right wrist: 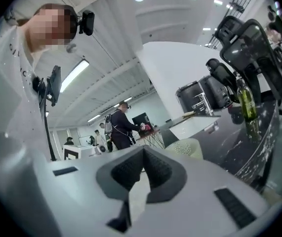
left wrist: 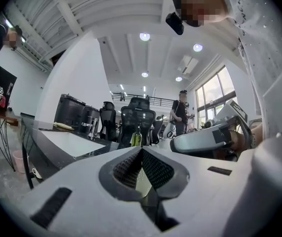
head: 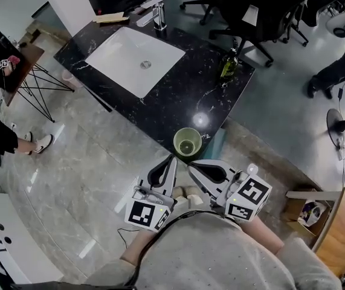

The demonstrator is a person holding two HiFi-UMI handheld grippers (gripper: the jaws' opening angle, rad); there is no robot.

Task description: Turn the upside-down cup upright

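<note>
A pale green cup [head: 187, 142] stands mouth up on the near corner of the black marble counter [head: 178, 95]. In the right gripper view the cup [right wrist: 186, 147] shows just beyond the jaws. Both grippers hang side by side just short of the counter edge, close to my body. My left gripper [head: 173, 160] [left wrist: 141, 151] is shut with its tips meeting and nothing between them. My right gripper [head: 191, 165] [right wrist: 143, 150] is shut too, empty, a little below and right of the cup. Neither touches the cup.
A white sink [head: 135, 59] with a faucet [head: 157, 14] is set in the counter's far side. A green bottle [head: 229, 64] stands at its right edge. Office chairs [head: 251, 11] stand behind, a person's legs [head: 335, 71] at right, a wire-leg side table [head: 21, 71] at left.
</note>
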